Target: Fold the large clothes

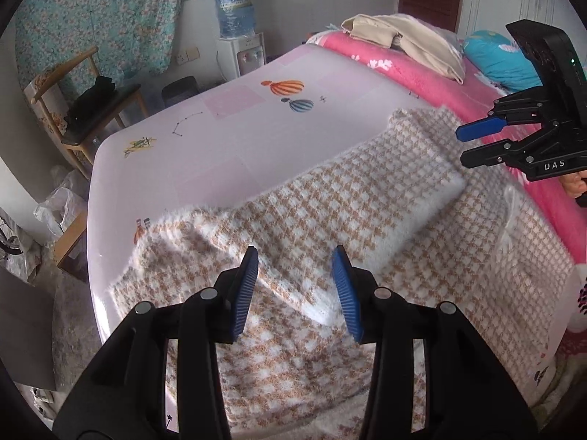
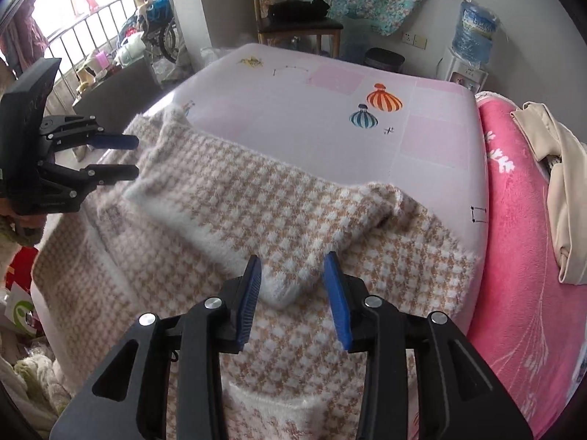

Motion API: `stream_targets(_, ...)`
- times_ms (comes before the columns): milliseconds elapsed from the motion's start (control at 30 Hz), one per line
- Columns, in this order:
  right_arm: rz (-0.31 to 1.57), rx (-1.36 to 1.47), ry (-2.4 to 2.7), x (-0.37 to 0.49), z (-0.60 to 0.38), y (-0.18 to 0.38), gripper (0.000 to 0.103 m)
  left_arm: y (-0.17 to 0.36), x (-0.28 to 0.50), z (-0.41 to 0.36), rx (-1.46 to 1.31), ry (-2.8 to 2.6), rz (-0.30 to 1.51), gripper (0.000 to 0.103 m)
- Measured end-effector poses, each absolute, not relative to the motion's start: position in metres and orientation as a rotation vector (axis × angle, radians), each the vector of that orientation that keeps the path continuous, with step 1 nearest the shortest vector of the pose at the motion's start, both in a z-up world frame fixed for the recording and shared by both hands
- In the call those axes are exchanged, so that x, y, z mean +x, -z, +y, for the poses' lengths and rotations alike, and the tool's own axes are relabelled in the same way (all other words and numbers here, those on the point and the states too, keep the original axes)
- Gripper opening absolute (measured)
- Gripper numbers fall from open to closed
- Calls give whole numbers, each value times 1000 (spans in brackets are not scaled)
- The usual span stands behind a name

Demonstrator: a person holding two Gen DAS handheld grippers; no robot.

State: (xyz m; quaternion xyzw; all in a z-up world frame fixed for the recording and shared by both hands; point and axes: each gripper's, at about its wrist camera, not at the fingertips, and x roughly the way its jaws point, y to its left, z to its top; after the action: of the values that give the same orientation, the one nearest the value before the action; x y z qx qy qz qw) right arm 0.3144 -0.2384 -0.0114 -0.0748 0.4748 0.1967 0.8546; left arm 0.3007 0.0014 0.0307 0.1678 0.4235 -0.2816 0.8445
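While hovering above the left half of the houndstooth sweater [image 1: 330,201], left claw [image 1: 295,275] released and pinching nothing, aim low for the near hem. Lies spread flat on the bed [image 1: 220,128], one sleeve [image 1: 367,190] folded across the body; at far right, right claw [image 1: 464,145] likewise parted and empty.

From the right wrist: right claw [image 2: 293,278] slack just above the white cuff [image 2: 282,289], left claw [image 2: 134,157] unclenched at far left. Likely best: pinch both layers at matching near corners, lift together, carry toward the far edge, keep sides square, avoid dragging the sleeves loose.
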Motion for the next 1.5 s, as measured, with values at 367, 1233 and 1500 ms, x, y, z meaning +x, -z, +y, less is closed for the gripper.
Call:
stream_targets(367,1011,-160,-503,359,-157,53,39,10,337,-27,376,510,964,41)
stream_targets(1233,923,146,-425,164,-220,25,70,-54,183,77,144,356,933,65)
stream_targets(1500,964,118,-360,130,-190,65,72,-23,128,109,19,251,939,66)
